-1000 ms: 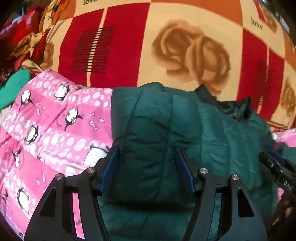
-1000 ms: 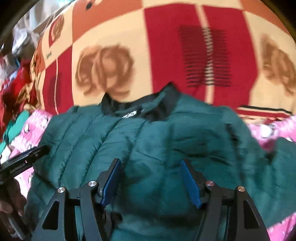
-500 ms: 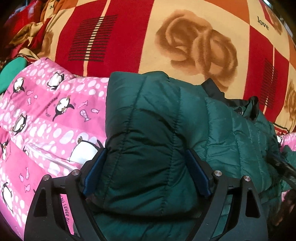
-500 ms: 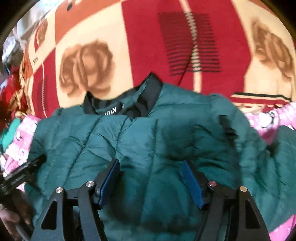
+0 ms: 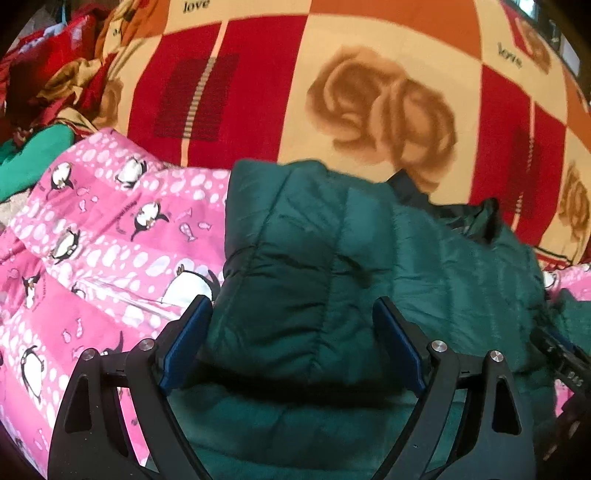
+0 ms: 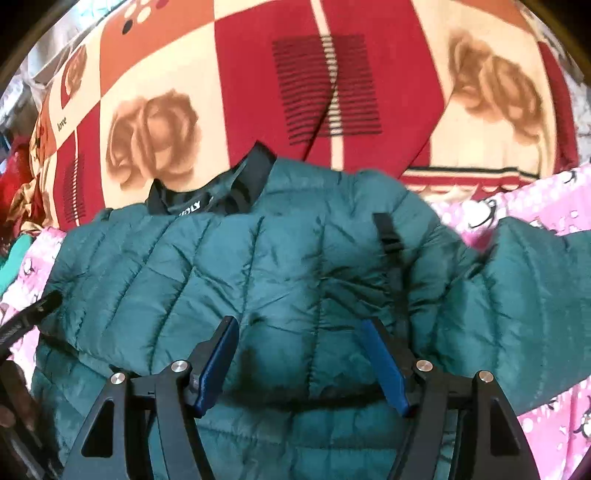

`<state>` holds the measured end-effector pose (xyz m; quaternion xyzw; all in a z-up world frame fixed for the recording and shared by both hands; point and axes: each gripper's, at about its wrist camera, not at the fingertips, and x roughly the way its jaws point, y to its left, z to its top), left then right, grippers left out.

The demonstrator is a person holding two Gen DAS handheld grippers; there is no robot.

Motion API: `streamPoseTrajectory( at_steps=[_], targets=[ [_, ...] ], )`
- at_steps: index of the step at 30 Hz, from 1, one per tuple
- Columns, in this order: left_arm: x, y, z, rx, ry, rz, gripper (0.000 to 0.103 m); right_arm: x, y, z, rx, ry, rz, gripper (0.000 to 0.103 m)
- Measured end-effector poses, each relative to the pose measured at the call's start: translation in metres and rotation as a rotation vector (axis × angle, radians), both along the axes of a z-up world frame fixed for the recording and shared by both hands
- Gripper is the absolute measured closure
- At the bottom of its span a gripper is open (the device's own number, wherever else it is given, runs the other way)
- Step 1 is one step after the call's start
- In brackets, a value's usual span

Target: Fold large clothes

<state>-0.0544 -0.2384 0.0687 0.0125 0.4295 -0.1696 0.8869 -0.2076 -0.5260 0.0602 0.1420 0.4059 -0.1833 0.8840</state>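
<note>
- Jacket point(image 6: 280, 273): dark green quilted puffer, it lies on the pink penguin blanket point(image 5: 103, 251), w/ the collar point(image 6: 225, 192) toward the red/cream rose blanket point(image 6: 332, 85) behind. One side looks already folded over the body; the folded edge shows in left wrist view just in front of the fingers.
- Left gripper point(image 5: 291, 332): fingers spread wide, the folded panel bulges between them. Pads seem near the fabric but not squeezing; I judge no real grip.
- Right gripper point(image 6: 299, 354): fingers also spread apart, low over the middle of jacket's front; nothing pinched as far as I see.
- Handling, my judgement: light but bulky, soft, full of air, so it will spring back after a fold. Shell looks smooth nylon, prob. slippery for the pads. Not fragile.
- Where to hold: better at a stitched seam, hem or the edge of a fold, where the layers are thinner and the pads can bite; the puffy middle will slide out. The sleeve point(image 6: 535, 295) spreads to the right side and prob. needs folding in next.
- Black strap point(image 6: 388, 236) w/ buckle on the right shoulder area: could catch.
- Writing: "love" on rose blanket point(image 5: 192, 5), readable. White label in the collar point(image 6: 190, 210), too blurred to read.
</note>
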Motion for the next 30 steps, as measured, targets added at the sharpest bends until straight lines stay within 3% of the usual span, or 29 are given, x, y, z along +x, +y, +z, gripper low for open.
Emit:
streamPoseTrajectory(
  at_steps=[5, 11, 30],
  targets=[
    [-0.02, -0.01, 0.018, 0.015, -0.056, -0.042, 0.014, 0.005, -0.001, -0.016, 0.01, 0.078, 0.01, 0.035],
    [-0.038, -0.026, 0.026, 0.071, -0.09, -0.106, 0.014, -0.01, 0.013, 0.011, 0.009, 0.017, 0.022, 0.031],
    [-0.096, -0.031, 0.052, 0.048, -0.131, -0.15, 0.014, -0.061, 0.06, 0.039, -0.041, -0.041, 0.053, 0.03]
  ],
)
